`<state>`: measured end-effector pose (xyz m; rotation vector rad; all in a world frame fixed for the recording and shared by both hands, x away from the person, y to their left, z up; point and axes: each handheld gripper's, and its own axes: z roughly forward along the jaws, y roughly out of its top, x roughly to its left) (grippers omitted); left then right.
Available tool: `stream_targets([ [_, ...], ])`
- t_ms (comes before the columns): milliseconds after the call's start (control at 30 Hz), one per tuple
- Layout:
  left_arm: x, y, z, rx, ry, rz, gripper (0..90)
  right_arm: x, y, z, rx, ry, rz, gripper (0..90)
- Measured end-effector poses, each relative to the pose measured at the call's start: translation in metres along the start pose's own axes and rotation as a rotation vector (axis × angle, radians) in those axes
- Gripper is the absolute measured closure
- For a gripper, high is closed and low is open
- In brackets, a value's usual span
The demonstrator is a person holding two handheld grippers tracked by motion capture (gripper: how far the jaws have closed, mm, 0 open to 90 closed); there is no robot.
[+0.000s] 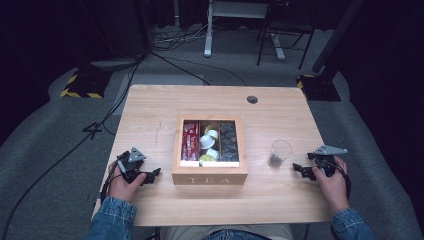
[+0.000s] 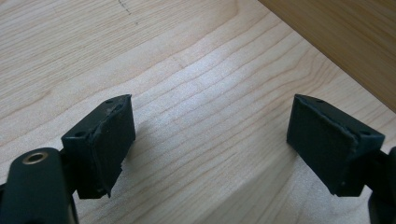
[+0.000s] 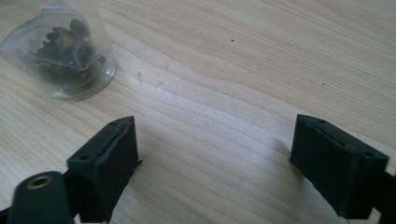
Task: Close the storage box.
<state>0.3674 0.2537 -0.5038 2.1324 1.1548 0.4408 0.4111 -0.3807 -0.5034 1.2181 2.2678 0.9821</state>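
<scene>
Wooden table (image 1: pixel 150 110) bears one tea box (image 1: pixel 210 176), one glass (image 1: pixel 279 153).

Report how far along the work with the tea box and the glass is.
Done: the glass beside the tea box already holds something dark at its bottom. In hand: nothing; the left gripper and right gripper rest near the table with jaws open and empty. Left: whatever comes next needs a fresh grasp; the box's compartments look full.

A round cable hole (image 1: pixel 252 99) is cut into the far edge of the wooden table (image 1: pixel 150 115), beyond which yellow-black striped stand bases (image 1: pixel 80 85) are set on grey carpet (image 1: pixel 40 145).
</scene>
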Motion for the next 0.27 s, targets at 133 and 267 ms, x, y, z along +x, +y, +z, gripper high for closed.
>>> stream_targets([
  [133, 0.0, 0.0003, 0.0004, 0.001, -0.001, -0.001, 15.3, 0.0003, 0.0001, 0.0003, 0.0, -0.004, 0.003, 12.6],
  [267, -0.0002, 0.0011, 0.0013, 0.004, 0.0, -0.005, 14.3, 0.0003, 0.0, 0.0002, 0.0, -0.005, 0.003, 12.5],
])
